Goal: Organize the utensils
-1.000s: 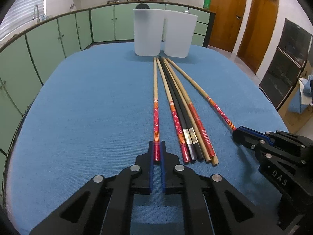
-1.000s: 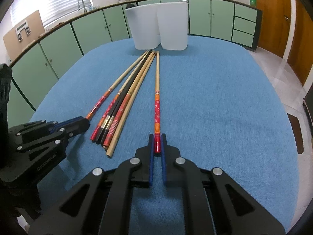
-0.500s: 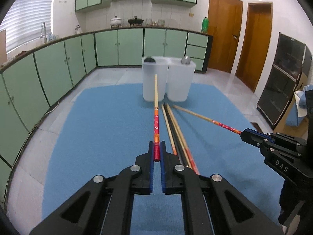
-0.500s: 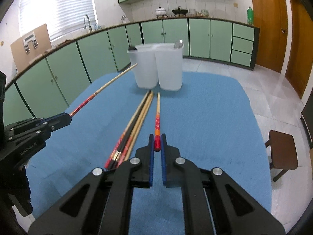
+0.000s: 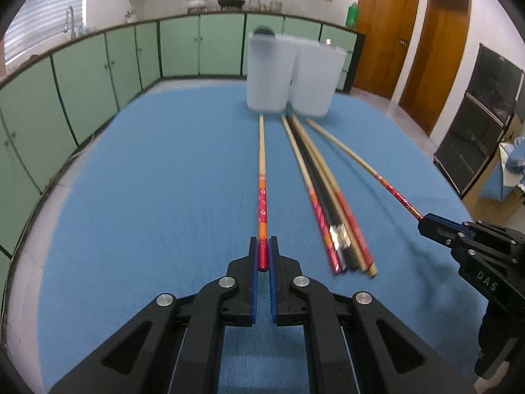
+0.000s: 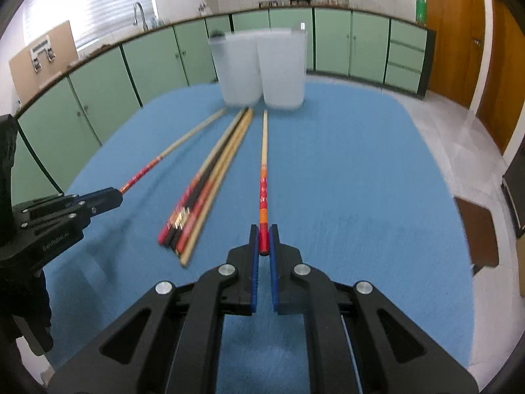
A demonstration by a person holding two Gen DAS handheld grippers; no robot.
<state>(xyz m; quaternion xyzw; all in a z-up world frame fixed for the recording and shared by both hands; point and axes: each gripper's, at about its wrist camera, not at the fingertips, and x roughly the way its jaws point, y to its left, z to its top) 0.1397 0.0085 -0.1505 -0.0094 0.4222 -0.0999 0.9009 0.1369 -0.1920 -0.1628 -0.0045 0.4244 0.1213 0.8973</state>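
Both grippers are closed, each one on the red end of a chopstick: our left gripper (image 5: 263, 254) holds the left chopstick (image 5: 262, 177), and our right gripper (image 6: 264, 241) holds the right chopstick (image 6: 263, 164). Half a second ago both sticks pointed up toward the rims of the white holders (image 5: 290, 77); now the tips are low again, just in front of the base of the holders, near the blue counter (image 5: 147, 180). So we judge that the insertion did not succeed yet, and neither stick is inside. Five other chopsticks (image 5: 331, 210) lie in a bundle between our two sticks, their tips also near the holders. We think both tips must rise above the rims again before we release.
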